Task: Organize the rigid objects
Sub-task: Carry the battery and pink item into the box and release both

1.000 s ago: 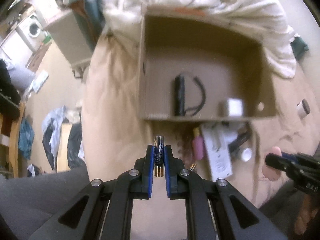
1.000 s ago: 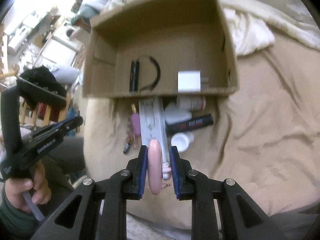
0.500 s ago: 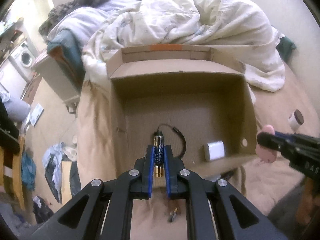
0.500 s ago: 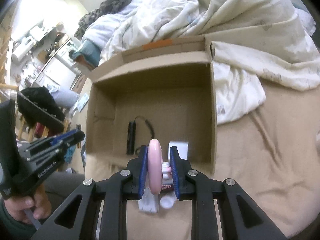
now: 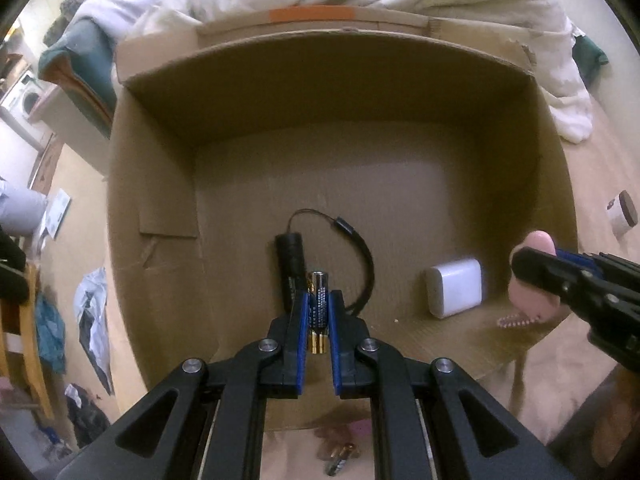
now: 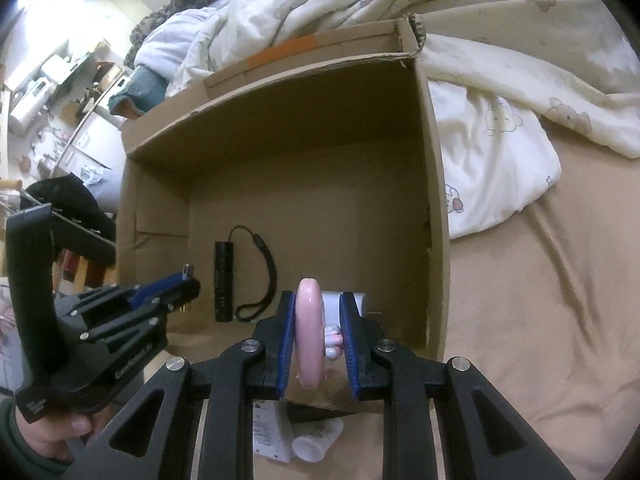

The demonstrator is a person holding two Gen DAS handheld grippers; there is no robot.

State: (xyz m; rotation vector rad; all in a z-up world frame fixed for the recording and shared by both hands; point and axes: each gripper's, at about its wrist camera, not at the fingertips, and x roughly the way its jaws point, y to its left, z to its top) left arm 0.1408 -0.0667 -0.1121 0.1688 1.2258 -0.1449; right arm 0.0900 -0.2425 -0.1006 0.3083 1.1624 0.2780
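Note:
An open cardboard box (image 5: 160,208) (image 6: 436,184) lies on the bed. Inside it are a black flashlight with a wrist strap (image 5: 290,256) (image 6: 223,280) and a white charger block (image 5: 454,286). My left gripper (image 5: 319,300) is shut on a black and gold battery (image 5: 319,294), held over the box's near edge above the flashlight. My right gripper (image 6: 318,308) is shut on a pink round toy (image 6: 309,332), held at the box's near right side; it also shows in the left wrist view (image 5: 532,276).
A cream duvet (image 6: 480,60) lies behind and right of the box. Loose batteries (image 5: 340,456) and a white package with a small white bottle (image 6: 292,436) lie on the tan sheet in front of the box. A small jar (image 5: 620,214) stands at the right.
Both grippers moved forward with their objects, from above the loose pile in front of the box to over the box's near edge. The box now fills both views.

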